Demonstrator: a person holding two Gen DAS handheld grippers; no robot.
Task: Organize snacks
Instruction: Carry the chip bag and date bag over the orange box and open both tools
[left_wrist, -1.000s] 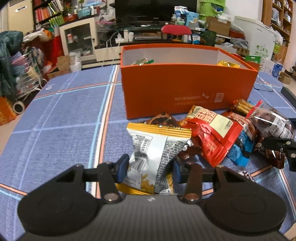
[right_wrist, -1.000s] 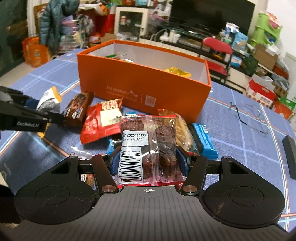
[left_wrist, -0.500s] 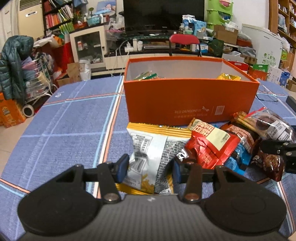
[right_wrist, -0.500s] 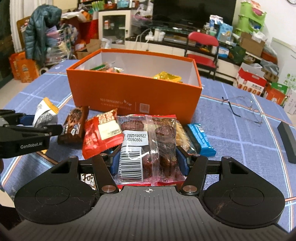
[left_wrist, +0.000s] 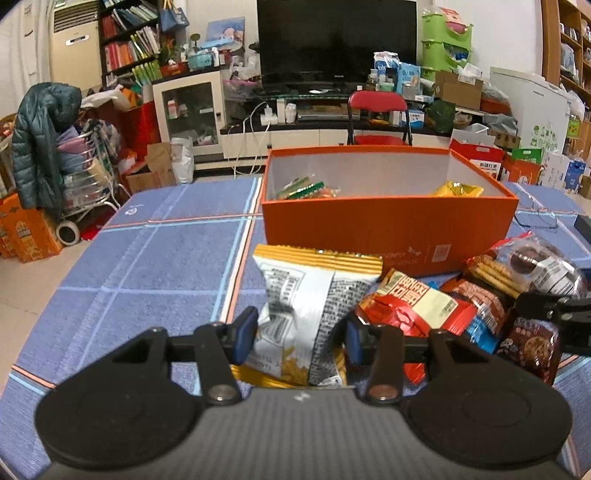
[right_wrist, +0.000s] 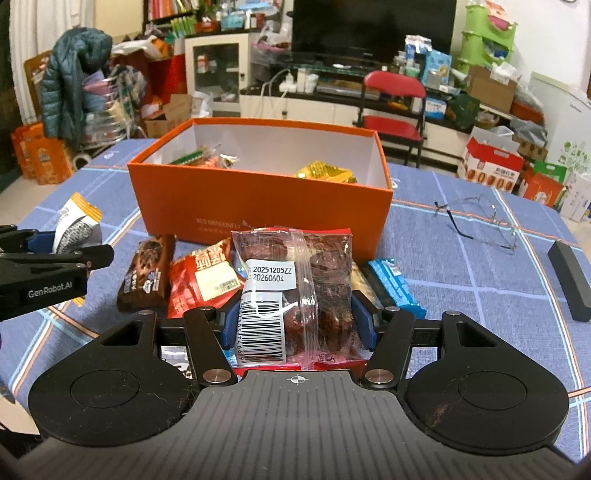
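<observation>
My left gripper (left_wrist: 297, 334) is shut on a white and yellow snack packet (left_wrist: 306, 295), held above the blue tablecloth in front of the orange box (left_wrist: 388, 225). My right gripper (right_wrist: 297, 325) is shut on a clear bag of dark red dates (right_wrist: 295, 288) with a barcode label, also lifted off the table. The box (right_wrist: 258, 199) stands open with a few green and yellow snacks inside. A pile of snacks lies before it: a red packet (left_wrist: 417, 306), a brown cookie packet (right_wrist: 147, 277), a blue packet (right_wrist: 393, 282).
Folded glasses (right_wrist: 480, 221) and a black bar (right_wrist: 570, 280) lie on the table to the right of the box. Beyond the table are a red chair (left_wrist: 376, 118), a TV stand and much clutter. The left gripper's arm (right_wrist: 40, 273) shows at the left of the right wrist view.
Both grippers have risen with their packets, so the box's inside now shows more in both views. The grips have not changed.
</observation>
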